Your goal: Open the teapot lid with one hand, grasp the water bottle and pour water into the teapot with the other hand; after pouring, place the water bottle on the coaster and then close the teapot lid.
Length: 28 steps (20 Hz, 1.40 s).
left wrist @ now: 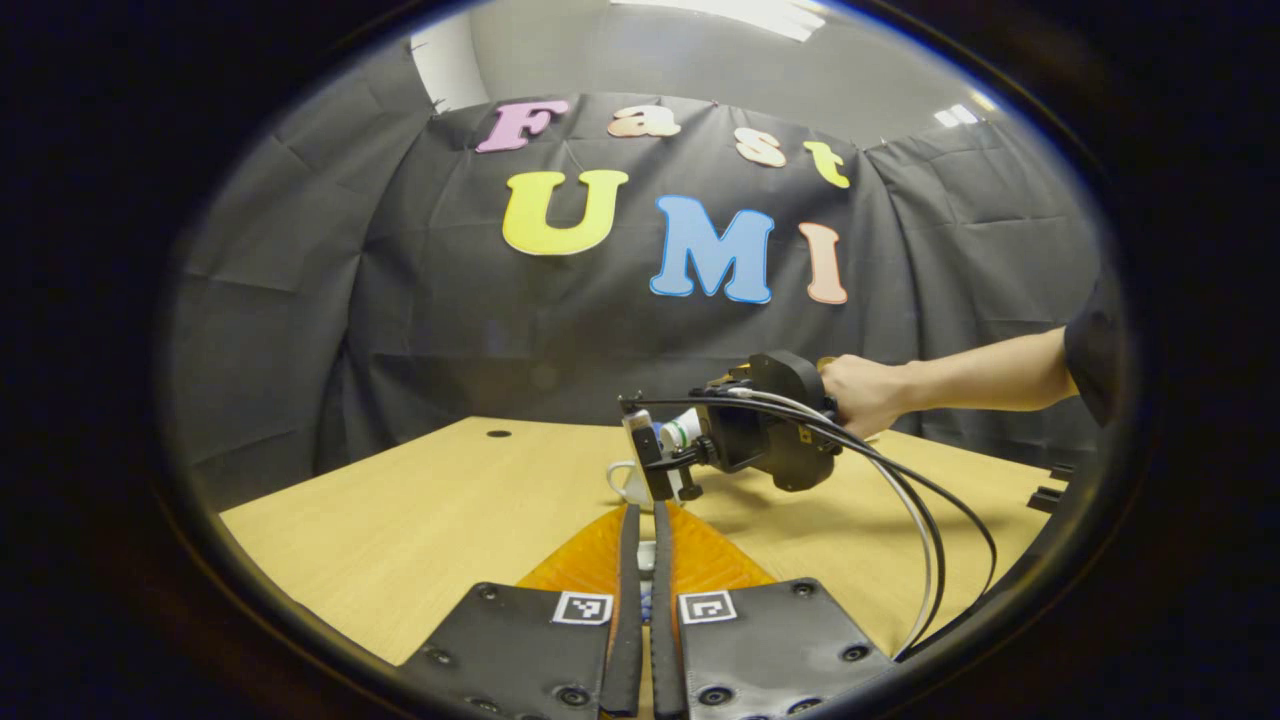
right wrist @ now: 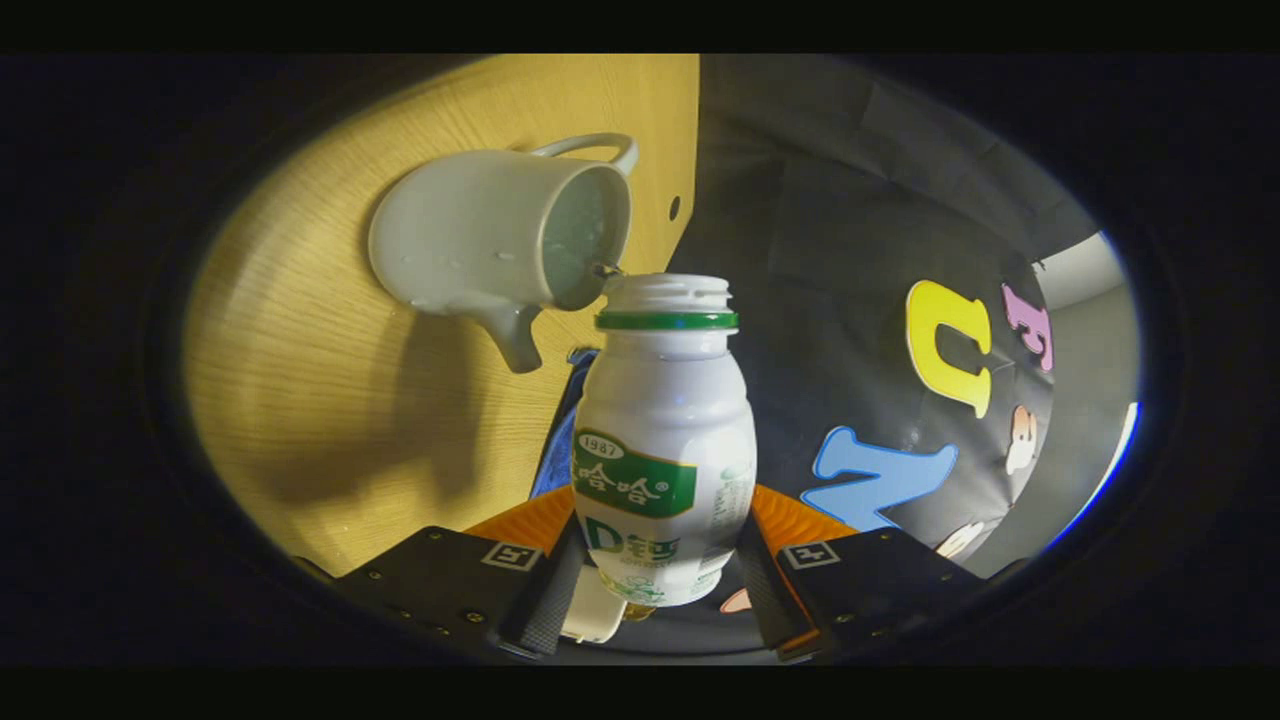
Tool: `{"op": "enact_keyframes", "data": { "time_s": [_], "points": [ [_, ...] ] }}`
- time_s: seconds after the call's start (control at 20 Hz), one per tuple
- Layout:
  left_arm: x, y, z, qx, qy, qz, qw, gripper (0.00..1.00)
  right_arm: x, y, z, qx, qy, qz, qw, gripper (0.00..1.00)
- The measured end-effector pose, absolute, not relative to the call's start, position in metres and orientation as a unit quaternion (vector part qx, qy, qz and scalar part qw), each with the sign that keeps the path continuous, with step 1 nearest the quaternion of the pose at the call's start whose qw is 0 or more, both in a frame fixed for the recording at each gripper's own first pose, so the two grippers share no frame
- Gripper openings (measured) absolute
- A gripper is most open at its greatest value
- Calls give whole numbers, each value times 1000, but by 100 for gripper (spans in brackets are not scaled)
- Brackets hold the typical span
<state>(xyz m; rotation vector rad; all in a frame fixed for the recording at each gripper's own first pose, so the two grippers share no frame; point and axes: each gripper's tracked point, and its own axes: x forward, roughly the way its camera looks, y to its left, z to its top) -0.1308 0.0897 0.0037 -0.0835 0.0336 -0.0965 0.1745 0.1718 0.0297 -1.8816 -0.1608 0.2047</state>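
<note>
In the right gripper view my right gripper (right wrist: 660,585) is shut on a white water bottle (right wrist: 660,440) with a green label and no cap. The bottle is tipped over, its mouth touching the rim of the white teapot (right wrist: 480,240), which stands lidless on the table. In the left gripper view that right gripper (left wrist: 665,455) holds the bottle (left wrist: 685,430) over the teapot (left wrist: 625,485), just ahead of my left gripper (left wrist: 646,515). The left fingers stand almost together, and a small white piece between them looks like the teapot lid (left wrist: 646,553).
The wooden table (left wrist: 400,520) stretches left and right of the teapot, with a small hole (left wrist: 498,434) near its far edge. A person's hand (left wrist: 860,395) and forearm reach in from the right, trailing cables (left wrist: 920,520). Something blue (right wrist: 560,440) lies behind the bottle.
</note>
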Motion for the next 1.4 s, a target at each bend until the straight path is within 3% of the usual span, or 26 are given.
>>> {"op": "enact_keyframes", "data": {
  "time_s": [0.25,0.35,0.45,0.5,0.6,0.7,1.4],
  "points": [
    [-131,89,3,-38,17,-48,998,10,175,173,36,-814,-77,84,570,72],
    [-131,90,3,-38,18,-47,998,7,176,174,38,-817,-80,83,566,72],
    [-131,91,1,-39,20,-46,998,14,175,175,39,-819,-83,82,562,72],
    [-131,91,1,-39,22,-45,998,7,175,174,40,-820,-83,82,561,72],
    [-132,92,2,-37,21,-43,998,14,177,174,41,-824,-85,80,555,72],
    [-132,92,2,-36,19,-42,998,7,177,174,41,-827,-85,79,549,72],
    [-133,94,-4,-37,25,-37,998,14,176,181,48,-847,-108,72,516,72]
  ]
}}
